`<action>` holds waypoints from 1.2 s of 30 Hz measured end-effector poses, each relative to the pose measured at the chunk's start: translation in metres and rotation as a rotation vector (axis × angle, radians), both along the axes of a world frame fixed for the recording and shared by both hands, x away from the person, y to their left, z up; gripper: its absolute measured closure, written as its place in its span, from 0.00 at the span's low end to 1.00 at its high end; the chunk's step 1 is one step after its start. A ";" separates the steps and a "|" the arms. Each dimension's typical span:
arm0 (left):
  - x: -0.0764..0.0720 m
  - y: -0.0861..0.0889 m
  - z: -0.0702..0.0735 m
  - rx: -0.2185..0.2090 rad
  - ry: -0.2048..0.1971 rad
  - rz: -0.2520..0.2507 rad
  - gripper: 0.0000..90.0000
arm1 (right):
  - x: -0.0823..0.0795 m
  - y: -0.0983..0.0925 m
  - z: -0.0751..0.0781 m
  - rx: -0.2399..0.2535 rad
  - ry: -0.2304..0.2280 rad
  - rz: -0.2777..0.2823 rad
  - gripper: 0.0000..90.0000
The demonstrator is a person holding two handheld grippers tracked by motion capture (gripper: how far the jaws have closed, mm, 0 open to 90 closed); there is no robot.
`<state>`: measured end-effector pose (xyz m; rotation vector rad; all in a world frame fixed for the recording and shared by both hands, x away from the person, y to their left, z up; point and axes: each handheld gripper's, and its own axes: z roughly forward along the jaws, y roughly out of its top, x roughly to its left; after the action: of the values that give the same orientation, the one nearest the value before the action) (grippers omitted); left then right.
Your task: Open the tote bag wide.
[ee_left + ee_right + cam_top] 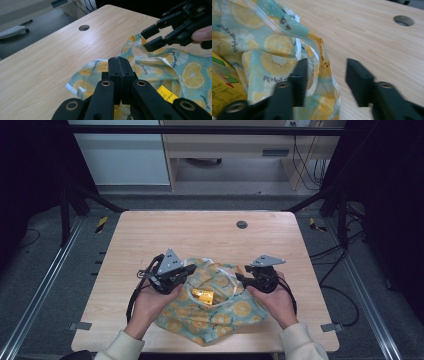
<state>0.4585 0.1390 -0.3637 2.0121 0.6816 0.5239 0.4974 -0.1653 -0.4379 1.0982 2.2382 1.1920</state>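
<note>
A teal cloth bag (235,312) printed with lemon slices lies on the wooden table (200,230), its mouth facing the far side. A yellow box (202,295) sits inside the opening. My left gripper (192,268) is at the left of the mouth; in the left gripper view its jaws (119,60) are shut together on the bag's rim (100,62). My right gripper (239,279) is at the right of the mouth. In the right gripper view its jaws (325,72) stand apart, with the bag's rim (319,67) between them and no pad pressing it.
A round cable hole (241,224) lies in the far middle of the table. Black frame posts stand at both far corners, and cables hang at the right. Bare wood stretches beyond the bag.
</note>
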 end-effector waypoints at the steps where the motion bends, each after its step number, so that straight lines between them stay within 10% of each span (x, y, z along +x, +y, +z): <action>1: -0.001 0.001 0.000 -0.001 -0.004 0.001 1.00 | 0.002 0.002 -0.001 0.006 0.009 0.011 0.76; 5: -0.006 0.010 0.001 -0.015 -0.018 0.001 1.00 | -0.003 0.001 0.005 0.025 -0.024 0.025 0.97; 16: -0.033 0.043 -0.014 -0.045 -0.038 -0.017 1.00 | -0.069 0.001 0.041 0.102 -0.159 0.111 1.00; 24: -0.048 0.060 -0.038 -0.050 -0.015 -0.039 1.00 | -0.108 0.016 0.026 0.094 -0.164 0.203 1.00; 29: -0.052 0.071 -0.049 -0.096 0.025 -0.064 1.00 | -0.111 0.019 0.017 0.096 -0.155 0.218 1.00; 36: -0.056 0.079 -0.062 -0.058 0.053 -0.099 1.00 | -0.114 0.019 -0.002 0.095 -0.121 0.249 1.00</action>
<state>0.4023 0.2181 -0.4262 2.0003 0.6188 0.3891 0.3833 -0.1462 -0.4394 0.7734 2.2935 1.4367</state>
